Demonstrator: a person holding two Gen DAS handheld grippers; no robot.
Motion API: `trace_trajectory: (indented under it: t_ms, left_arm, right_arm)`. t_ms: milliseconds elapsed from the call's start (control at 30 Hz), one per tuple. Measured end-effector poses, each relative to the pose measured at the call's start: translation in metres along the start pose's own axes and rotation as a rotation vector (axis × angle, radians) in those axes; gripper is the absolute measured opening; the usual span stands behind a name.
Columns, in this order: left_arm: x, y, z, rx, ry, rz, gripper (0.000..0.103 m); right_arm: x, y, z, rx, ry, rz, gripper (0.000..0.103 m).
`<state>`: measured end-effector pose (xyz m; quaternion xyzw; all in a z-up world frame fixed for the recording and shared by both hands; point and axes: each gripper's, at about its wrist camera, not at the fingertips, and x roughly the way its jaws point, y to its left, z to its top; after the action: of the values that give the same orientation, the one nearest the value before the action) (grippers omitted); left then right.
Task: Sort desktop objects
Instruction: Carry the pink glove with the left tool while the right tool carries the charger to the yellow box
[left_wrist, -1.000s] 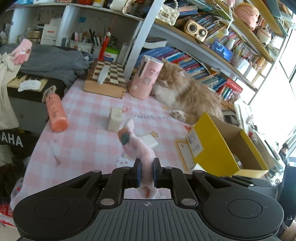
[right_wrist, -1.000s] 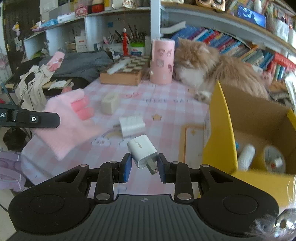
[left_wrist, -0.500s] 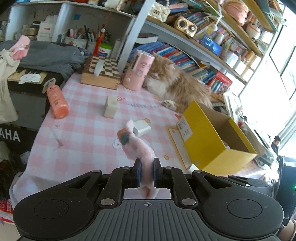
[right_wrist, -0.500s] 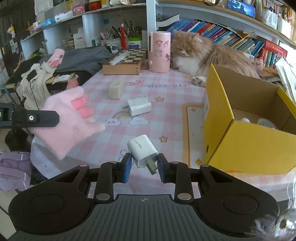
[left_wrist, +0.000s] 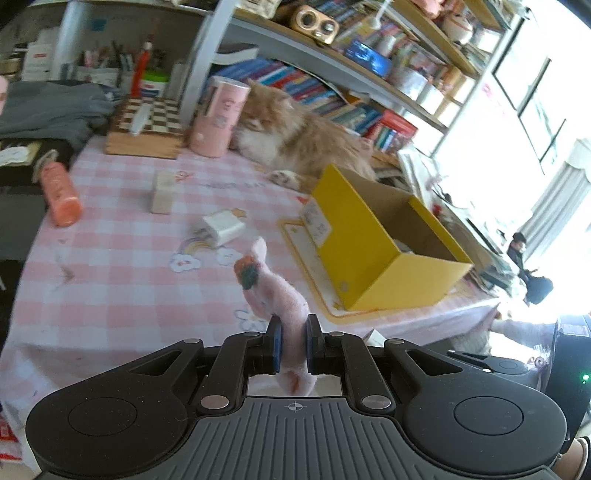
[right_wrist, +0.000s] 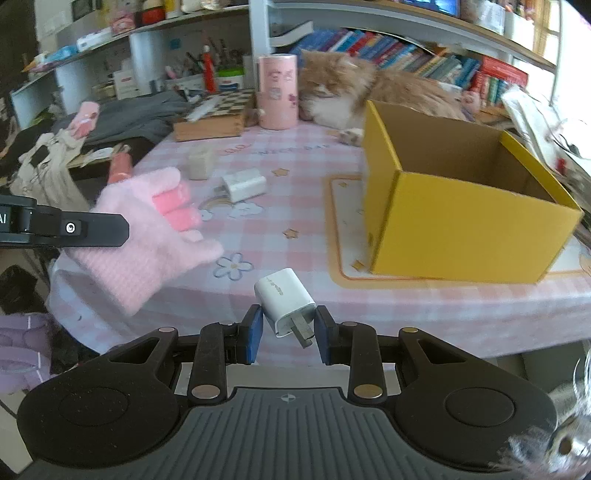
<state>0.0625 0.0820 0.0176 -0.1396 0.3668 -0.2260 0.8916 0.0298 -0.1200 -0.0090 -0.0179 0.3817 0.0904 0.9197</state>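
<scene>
My left gripper (left_wrist: 292, 345) is shut on a pink fluffy glove (left_wrist: 275, 295), held above the near edge of the pink checked table (left_wrist: 110, 288). From the right wrist view the same glove (right_wrist: 147, 236) hangs at the left, with a left finger (right_wrist: 74, 229) across it. My right gripper (right_wrist: 288, 334) is shut on a white plug charger (right_wrist: 284, 306), prongs toward the camera, in the air in front of the table. An open yellow cardboard box (right_wrist: 461, 206) stands on the table at the right; the box (left_wrist: 373, 251) also shows in the left wrist view.
On the table lie a second white charger (left_wrist: 223, 230), a cream block (left_wrist: 162, 192), an orange-pink bottle (left_wrist: 59, 192), a pink canister (left_wrist: 218, 118) and a wooden chessboard box (left_wrist: 144, 129). A ginger cat (left_wrist: 299, 140) lies behind the yellow box. Bookshelves line the back.
Both grippers have drawn back from the table toward its near edge, holding their objects; the yellow box and table items look farther away and the box's inside is now less visible.
</scene>
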Motion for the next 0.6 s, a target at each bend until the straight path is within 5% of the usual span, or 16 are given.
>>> trace_trajectory:
  t_ms: [600]
  left_arm:
    - [0.040, -0.041, 0.000, 0.094, 0.093, -0.148, 0.011]
  right_arm:
    - [-0.025, -0.039, -0.025, 0.115, 0.020, -0.142, 0.027]
